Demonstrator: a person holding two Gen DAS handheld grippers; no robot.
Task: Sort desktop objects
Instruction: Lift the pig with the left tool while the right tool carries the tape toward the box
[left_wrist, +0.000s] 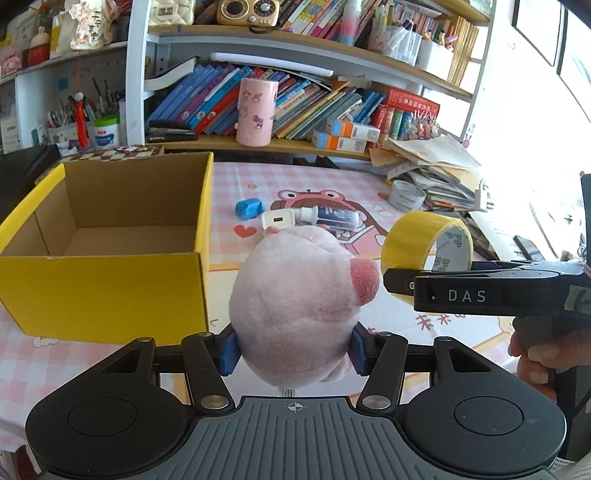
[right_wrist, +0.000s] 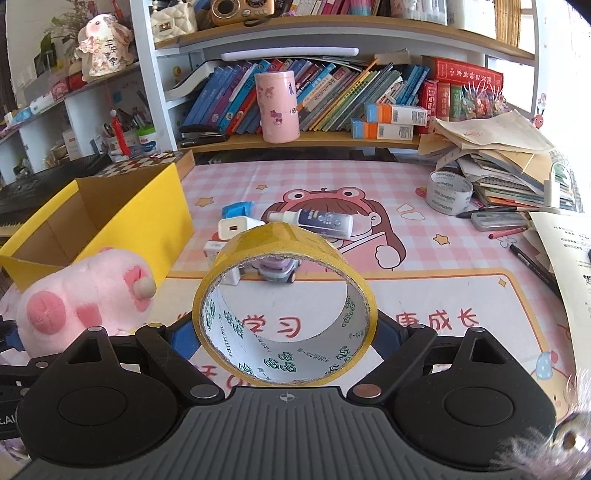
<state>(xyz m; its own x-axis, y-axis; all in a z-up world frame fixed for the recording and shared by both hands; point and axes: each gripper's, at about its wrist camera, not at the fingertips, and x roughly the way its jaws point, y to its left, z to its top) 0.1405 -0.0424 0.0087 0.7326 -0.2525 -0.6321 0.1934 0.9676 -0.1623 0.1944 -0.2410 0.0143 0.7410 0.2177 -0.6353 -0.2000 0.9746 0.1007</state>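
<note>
Bulging softly between two blue pads, a round pink plush pig (left_wrist: 295, 302) with a fuzzy nap and a darker snout is squeezed in the left gripper (left_wrist: 294, 347), its jaws partly closed on the toy's sides above the checked pink desk mat (left_wrist: 436, 339). An open cardboard box (left_wrist: 110, 236), yellow outside and plain brown inside, stands just to its left. Beside the pig, the right gripper (right_wrist: 286, 341) has its jaws spread wide and clamped on a ring of glossy yellow tape (right_wrist: 284, 306), raised off the mat with its printed white core facing the camera. A hand (left_wrist: 535, 358) wraps that gripper's handle. Farther back lie a white spray bottle (right_wrist: 314, 221), a white charger (right_wrist: 236, 229) and a grey tape roll (right_wrist: 448, 194).
</note>
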